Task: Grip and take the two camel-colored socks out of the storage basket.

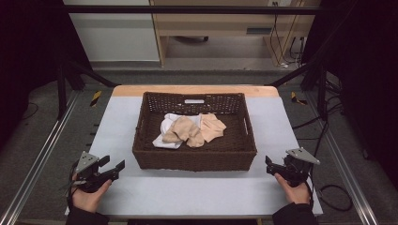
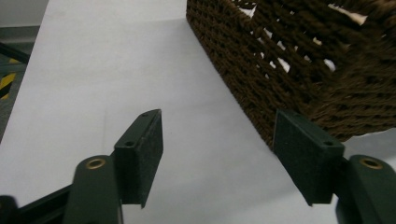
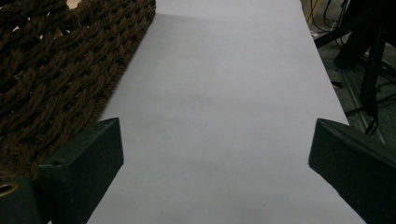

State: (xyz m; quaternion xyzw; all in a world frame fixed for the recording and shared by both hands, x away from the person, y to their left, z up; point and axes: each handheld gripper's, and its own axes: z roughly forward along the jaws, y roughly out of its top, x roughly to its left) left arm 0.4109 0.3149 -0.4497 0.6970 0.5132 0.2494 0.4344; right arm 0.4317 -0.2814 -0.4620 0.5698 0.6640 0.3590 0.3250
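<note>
From the high view, you are at the start: your left gripper and right gripper rest at the near corners of the counter, one on each side of the brown wicker basket. The crumpled beige garments and a white cloth lie inside the basket, toward its middle, untouched. Both hands sit low and level, jaws pointing inward and slightly forward, and nothing is held. My judgement is that the next move calls for lifting one gripper over the near rim and coming down onto the beige pile.

In the left gripper view, your jaws stand wide apart with only bare counter between them; the basket's woven wall rises just beyond the right jaw, with pale cloth glimpsed through the weave.

In the right gripper view, the jaws are likewise far apart and empty, the basket close at the left, and open counter ahead.
</note>
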